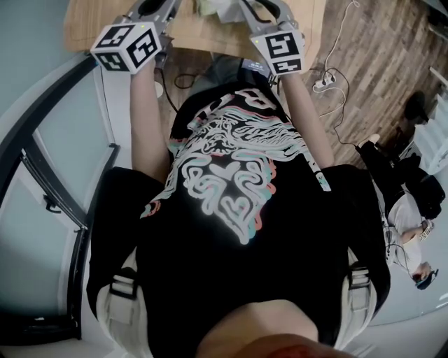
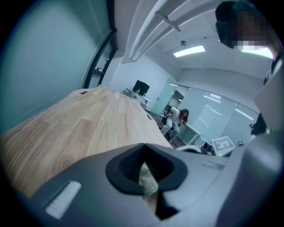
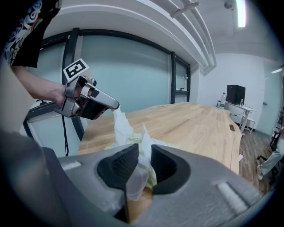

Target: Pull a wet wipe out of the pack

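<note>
1. Our left gripper (image 3: 116, 106) has its jaws pinched shut on the wet wipe (image 3: 120, 126), which rises in a white peak from the pack (image 3: 134, 141) on the table (image 3: 199, 124).
2. Our right gripper (image 3: 143, 166) sits low, jaws nearly together and clamped on the pack at what looks like its clear flap (that's our anchor).
3. The best move now, we reckon, is to lift the left straight up, slow and even, with the right bearing down.
4. Jerk it and the sheet may tear, or the pack may ride up with it.

Left gripper (image 1: 149, 12) and right gripper (image 1: 264, 12) reach over a wooden table (image 1: 91, 28).
</note>
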`<state>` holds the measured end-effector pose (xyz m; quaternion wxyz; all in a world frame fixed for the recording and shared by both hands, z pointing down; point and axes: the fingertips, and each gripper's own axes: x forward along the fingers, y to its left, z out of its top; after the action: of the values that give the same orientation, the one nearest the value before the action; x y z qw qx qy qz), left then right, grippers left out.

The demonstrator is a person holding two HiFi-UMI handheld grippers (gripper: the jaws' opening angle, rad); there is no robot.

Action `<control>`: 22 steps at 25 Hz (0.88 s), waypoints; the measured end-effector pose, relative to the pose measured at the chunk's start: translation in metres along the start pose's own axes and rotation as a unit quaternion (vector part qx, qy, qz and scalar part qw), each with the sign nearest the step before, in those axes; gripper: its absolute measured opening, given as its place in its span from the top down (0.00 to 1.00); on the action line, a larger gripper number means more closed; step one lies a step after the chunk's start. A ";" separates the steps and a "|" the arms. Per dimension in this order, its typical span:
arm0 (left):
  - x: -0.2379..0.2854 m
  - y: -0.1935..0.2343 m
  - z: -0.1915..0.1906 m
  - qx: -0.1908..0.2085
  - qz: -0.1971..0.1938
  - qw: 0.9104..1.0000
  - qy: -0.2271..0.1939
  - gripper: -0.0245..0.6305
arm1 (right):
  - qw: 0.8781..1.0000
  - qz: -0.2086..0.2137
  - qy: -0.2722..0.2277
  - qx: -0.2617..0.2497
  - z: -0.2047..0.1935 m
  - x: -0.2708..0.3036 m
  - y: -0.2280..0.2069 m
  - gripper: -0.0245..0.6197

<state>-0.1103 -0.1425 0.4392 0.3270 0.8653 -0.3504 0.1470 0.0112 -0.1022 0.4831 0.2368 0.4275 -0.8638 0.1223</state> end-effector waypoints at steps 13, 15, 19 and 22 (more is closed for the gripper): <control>-0.020 0.033 -0.025 -0.014 0.040 0.999 0.021 0.97 | 1.000 0.006 -0.001 0.006 0.000 0.000 0.003 0.83; -0.023 0.039 -0.029 -0.018 0.046 0.999 0.023 0.97 | 1.000 0.004 -0.001 0.005 0.001 -0.001 0.002 0.83; -0.024 0.044 -0.035 -0.005 0.053 0.998 0.035 0.97 | 1.000 0.000 0.000 0.004 0.000 -0.002 -0.001 0.83; -0.020 0.046 -0.042 0.021 0.060 0.996 0.056 0.97 | 1.000 -0.002 0.000 0.004 0.001 -0.003 -0.002 0.83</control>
<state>-0.1579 -0.1286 0.4819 0.3187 0.8398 -0.3795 0.2216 0.0144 -0.1019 0.4805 0.2349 0.4306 -0.8624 0.1253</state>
